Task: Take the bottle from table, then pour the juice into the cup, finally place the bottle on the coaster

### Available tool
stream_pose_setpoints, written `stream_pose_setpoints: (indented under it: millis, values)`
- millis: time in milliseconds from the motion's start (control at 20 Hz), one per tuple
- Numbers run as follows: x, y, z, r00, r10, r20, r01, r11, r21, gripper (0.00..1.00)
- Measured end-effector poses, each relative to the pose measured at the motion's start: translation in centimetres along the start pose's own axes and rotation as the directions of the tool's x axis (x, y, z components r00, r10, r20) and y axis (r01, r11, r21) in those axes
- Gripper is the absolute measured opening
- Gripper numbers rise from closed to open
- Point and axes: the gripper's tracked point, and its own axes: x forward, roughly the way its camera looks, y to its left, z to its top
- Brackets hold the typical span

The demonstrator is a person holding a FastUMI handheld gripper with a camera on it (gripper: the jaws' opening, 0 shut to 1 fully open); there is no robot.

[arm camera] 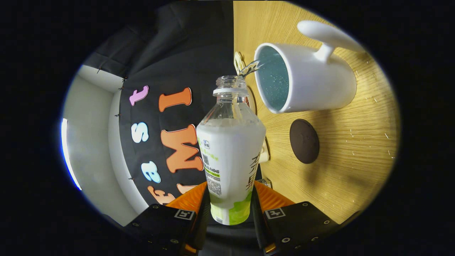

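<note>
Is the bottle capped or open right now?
Open. The bottle, held between the gripper's fingers, has a bare neck with no cap, and a thin stream runs from its mouth into the cup.

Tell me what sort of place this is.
Likely a staged recording booth: a wooden table against a black cloth wall, holding a white cup and coaster, while the gripper pours from a bottle.

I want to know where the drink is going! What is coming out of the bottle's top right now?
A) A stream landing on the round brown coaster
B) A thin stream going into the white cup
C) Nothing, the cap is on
B: the gripper, shut on the bottle, tips it so a thin stream runs from its open mouth into the white cup; the coaster lies bare.
</note>
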Motion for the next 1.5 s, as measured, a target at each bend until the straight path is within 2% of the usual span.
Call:
stream_pose_setpoints:
  millis: [1500]
  values:
    - [0.1,1.2,1.3,0.998,0.052,0.035,-0.055,0.993,0.106,0.57]
